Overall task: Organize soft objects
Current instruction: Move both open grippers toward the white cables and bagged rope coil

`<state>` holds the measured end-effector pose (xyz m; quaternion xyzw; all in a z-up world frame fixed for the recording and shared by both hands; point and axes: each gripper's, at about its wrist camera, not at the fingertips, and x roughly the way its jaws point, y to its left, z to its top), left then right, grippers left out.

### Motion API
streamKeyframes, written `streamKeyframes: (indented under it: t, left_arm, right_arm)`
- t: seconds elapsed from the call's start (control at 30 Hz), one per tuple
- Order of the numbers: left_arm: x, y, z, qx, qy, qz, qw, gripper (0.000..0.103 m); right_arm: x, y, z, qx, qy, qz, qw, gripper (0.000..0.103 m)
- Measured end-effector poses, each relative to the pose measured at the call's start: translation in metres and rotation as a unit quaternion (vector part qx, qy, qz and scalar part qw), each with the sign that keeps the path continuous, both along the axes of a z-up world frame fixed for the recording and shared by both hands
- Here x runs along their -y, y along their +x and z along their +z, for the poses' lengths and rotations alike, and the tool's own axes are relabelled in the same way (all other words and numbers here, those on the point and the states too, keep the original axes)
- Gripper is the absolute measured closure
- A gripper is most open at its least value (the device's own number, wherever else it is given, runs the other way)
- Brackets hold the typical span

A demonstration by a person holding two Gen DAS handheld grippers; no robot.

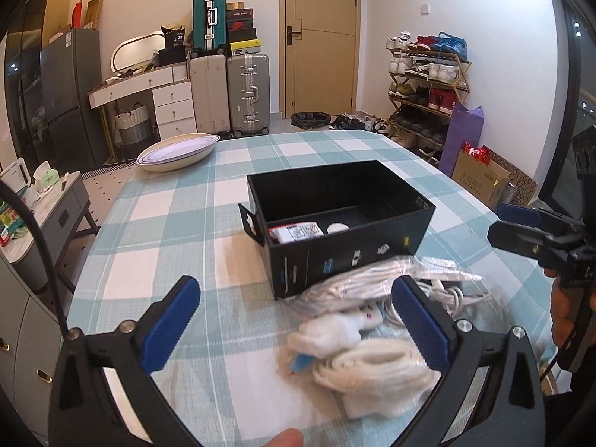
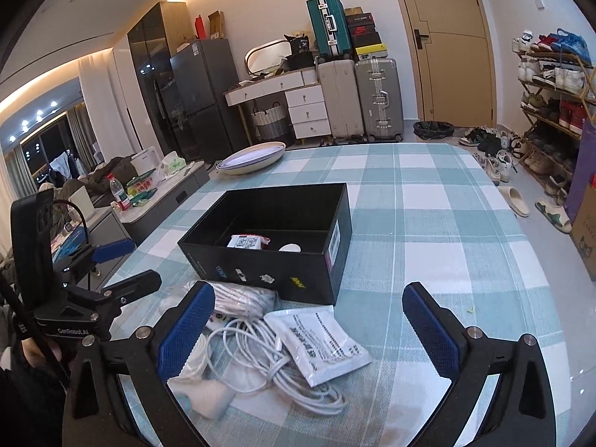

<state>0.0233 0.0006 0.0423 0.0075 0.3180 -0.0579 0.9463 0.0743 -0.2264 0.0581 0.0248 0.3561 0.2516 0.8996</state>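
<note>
An open black box [image 1: 346,257] [image 2: 275,268] sits mid-table, with a small white and red packet [image 1: 296,231] [image 2: 246,242] and a white disc inside. In front of it lies a pile of soft items: white socks [image 1: 357,357], a bagged white bundle [image 1: 357,279] [image 2: 242,298], a coiled white cable [image 2: 283,368] and a white printed pouch [image 2: 320,346]. My left gripper [image 1: 298,316] is open just above the socks. My right gripper [image 2: 309,327] is open over the cable and pouch; it also shows in the left wrist view [image 1: 521,231].
The table has a teal and white checked cloth [image 1: 186,223]. A stack of white plates [image 1: 177,151] [image 2: 253,158] sits at the far left corner. Suitcases, drawers, a fridge and a shoe rack stand beyond the table.
</note>
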Motion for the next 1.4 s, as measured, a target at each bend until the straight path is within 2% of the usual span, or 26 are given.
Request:
streamKeyframes:
  t: [0.27,0.53,0.87,1.27,1.4]
  left_arm:
    - [-0.005,-0.017,-0.006,-0.001,-0.007,0.003,1.0,0.0]
    - [-0.01,-0.027,-0.016,-0.007,-0.033,0.005,0.9994,0.0]
    - [-0.005,-0.029,-0.022,-0.018,-0.029,-0.001,0.9994,0.0]
    - [0.019,-0.031,-0.032,-0.04,-0.011,-0.056,0.9976,0.0]
    - [0.021,-0.028,-0.037,-0.061,-0.026,-0.074,0.995,0.0]
  right_arm:
    - [0.001,-0.019,-0.006,-0.006,-0.011,0.004,1.0,0.001]
    - [-0.004,-0.025,-0.022,-0.031,-0.029,0.004,0.999,0.001]
    - [-0.009,-0.024,-0.041,-0.064,-0.033,0.006,0.997,0.001]
    - [-0.009,-0.019,-0.053,-0.09,-0.011,0.019,0.996,0.001]
    - [-0.009,-0.018,-0.055,-0.094,-0.011,0.019,0.995,0.001]
